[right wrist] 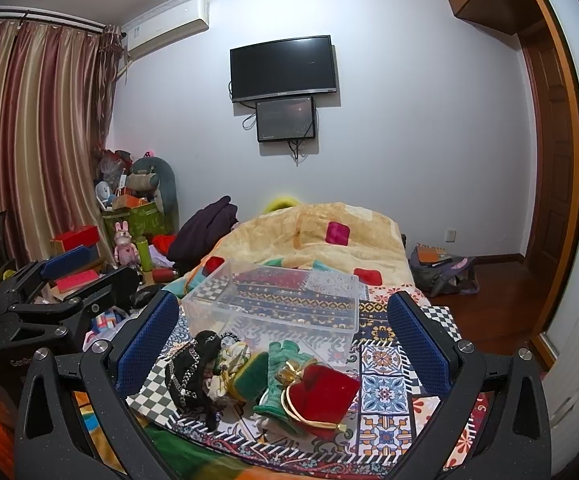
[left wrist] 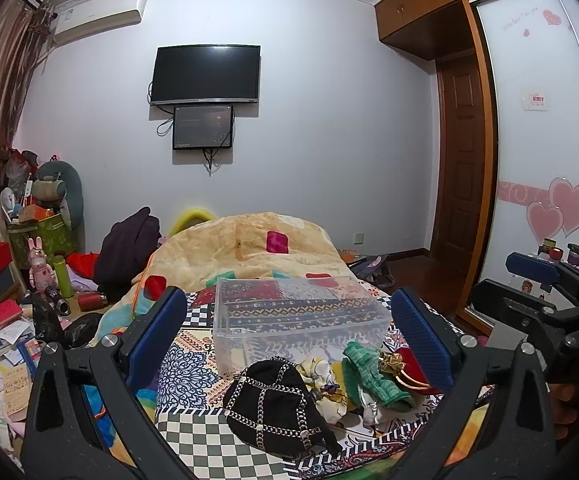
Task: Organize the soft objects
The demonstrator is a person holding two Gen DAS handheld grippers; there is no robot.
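A pile of soft things lies on the patterned bed cover in front of a clear plastic box (left wrist: 289, 312) (right wrist: 277, 300). The pile holds a black hat with chains (left wrist: 273, 404) (right wrist: 193, 372), a yellow-white floral cloth (left wrist: 325, 384) (right wrist: 229, 364), a green knit piece (left wrist: 369, 376) (right wrist: 285, 364) and a red velvet pouch with gold cord (left wrist: 409, 364) (right wrist: 321, 396). My left gripper (left wrist: 289, 344) is open and empty, held above the pile. My right gripper (right wrist: 285, 340) is open and empty over the pile too. The box looks empty.
A beige blanket (left wrist: 245, 248) is heaped on the bed behind the box. Boxes, papers, bottles and toys (left wrist: 41, 272) crowd the floor at the left. A backpack (right wrist: 445, 272) lies on the wooden floor right of the bed. A wardrobe (left wrist: 545, 120) stands on the right.
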